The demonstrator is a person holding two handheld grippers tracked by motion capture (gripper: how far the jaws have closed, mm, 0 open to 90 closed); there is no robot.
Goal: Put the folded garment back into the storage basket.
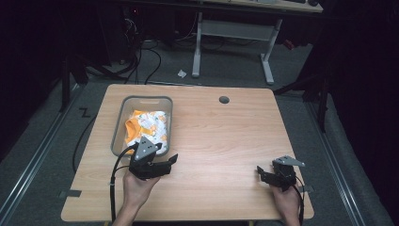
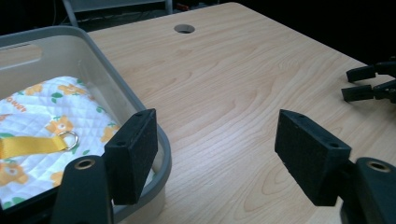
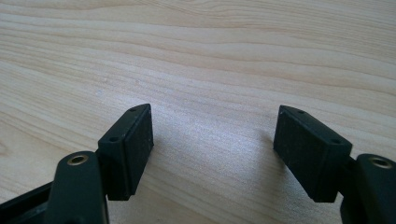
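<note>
A grey plastic bin (image 1: 118,123) stands on the left half of the wooden table (image 1: 221,136). Inside it lies a folded white cloth with an orange print (image 1: 149,125) (image 2: 42,116), with a yellow strap and a metal ring (image 2: 69,139) on it. My left gripper (image 1: 170,161) (image 2: 217,154) is held open just off the bin's near right corner, one jaw over the bin's rim (image 2: 140,109), nothing between the jaws. My right gripper (image 1: 261,172) (image 3: 212,149) is open low over bare wood near the table's front right, also empty.
A round cable hole (image 1: 224,100) (image 2: 184,28) sits near the table's far edge. Beyond the table stands a white desk frame (image 1: 233,42) with cables on the grey floor. The right gripper (image 2: 369,84) appears at the far right in the left gripper view.
</note>
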